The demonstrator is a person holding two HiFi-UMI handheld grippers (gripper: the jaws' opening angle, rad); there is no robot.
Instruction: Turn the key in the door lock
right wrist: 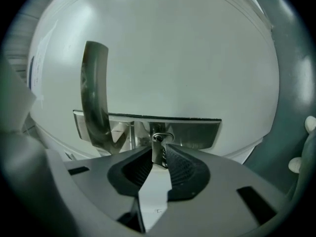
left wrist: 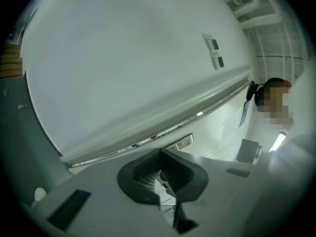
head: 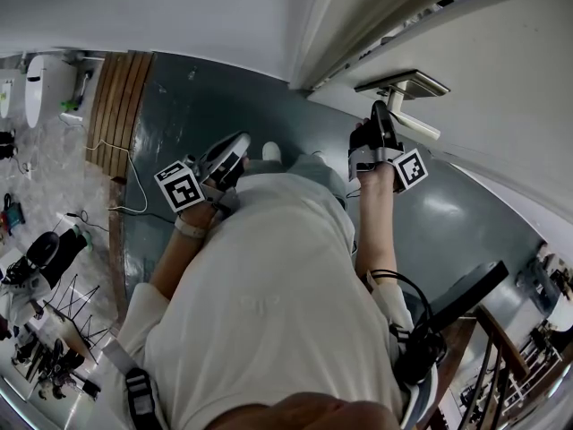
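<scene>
In the right gripper view a small silver key (right wrist: 158,151) sticks out of the keyhole in a shiny steel lock plate (right wrist: 195,130) on the white door (right wrist: 173,48). My right gripper (right wrist: 159,158) is level with it, its two ribbed pads closed against the key's sides. A curved steel lever handle (right wrist: 94,93) rises from the plate's left end. From the head view, the right gripper (head: 380,119) reaches to the door just under the handle (head: 405,86). My left gripper (head: 235,150) hangs away from the door, shut with nothing in it (left wrist: 159,168).
A dark grey floor (head: 206,106) runs along the door. The person's white shoe (head: 271,150) stands between the grippers. Tools and cables litter the tiled floor at the left (head: 36,267). A wooden railing (head: 501,365) stands at the lower right.
</scene>
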